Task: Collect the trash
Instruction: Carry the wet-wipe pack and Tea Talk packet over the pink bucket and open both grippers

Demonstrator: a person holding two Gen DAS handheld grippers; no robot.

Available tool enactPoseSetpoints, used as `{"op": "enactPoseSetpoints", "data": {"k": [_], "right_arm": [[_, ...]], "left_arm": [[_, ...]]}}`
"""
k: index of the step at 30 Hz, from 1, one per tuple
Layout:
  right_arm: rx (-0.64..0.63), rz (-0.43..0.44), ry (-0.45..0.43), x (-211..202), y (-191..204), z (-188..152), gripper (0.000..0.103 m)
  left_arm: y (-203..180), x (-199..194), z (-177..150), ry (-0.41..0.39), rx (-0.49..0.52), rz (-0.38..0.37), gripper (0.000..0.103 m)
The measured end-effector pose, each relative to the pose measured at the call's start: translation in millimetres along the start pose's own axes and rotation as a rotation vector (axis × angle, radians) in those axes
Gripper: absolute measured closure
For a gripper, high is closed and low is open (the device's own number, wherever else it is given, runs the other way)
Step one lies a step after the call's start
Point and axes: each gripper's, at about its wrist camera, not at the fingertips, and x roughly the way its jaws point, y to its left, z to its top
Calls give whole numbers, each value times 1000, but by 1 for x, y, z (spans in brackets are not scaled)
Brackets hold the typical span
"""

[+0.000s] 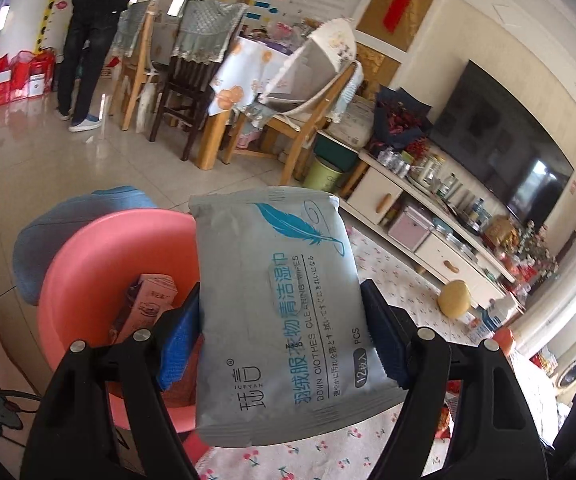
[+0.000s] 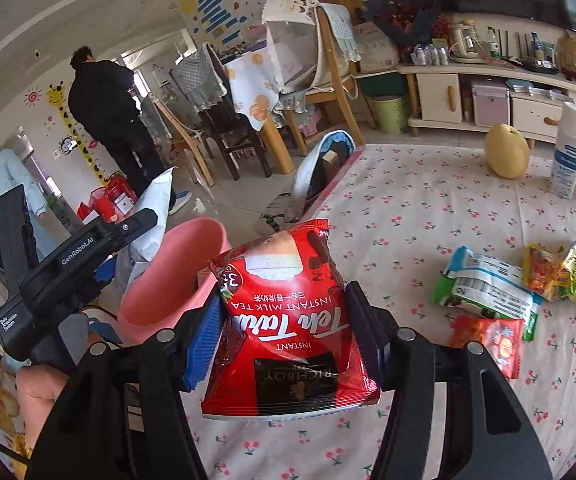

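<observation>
- The pink bin stands at the table edge, holding a small pink carton.
- The left gripper pinches a grey wipes pack beside the bin.
- The right gripper pinches a red milk-tea packet above the cherry-print tablecloth.
- Snack wrappers lie right; pear and white bottle beyond.

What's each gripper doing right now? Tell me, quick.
Left gripper: closed on the grey wipes pack.
Right gripper: closed on the red milk tea packet.
</observation>
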Motion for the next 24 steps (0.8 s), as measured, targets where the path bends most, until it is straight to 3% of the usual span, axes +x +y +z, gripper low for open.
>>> {"op": "enactPoseSetpoints", "data": {"k": [10, 16, 24], "right_arm": [[-79, 86, 21, 53, 61, 29, 42], [-111, 121, 46, 88, 86, 40, 42], [-63, 168, 83, 131, 93, 48, 42]], "left_arm": [[54, 9, 17, 17, -154, 97, 27], [82, 17, 19, 48, -272, 113, 27], [99, 29, 19, 93, -335, 116, 27]]}}
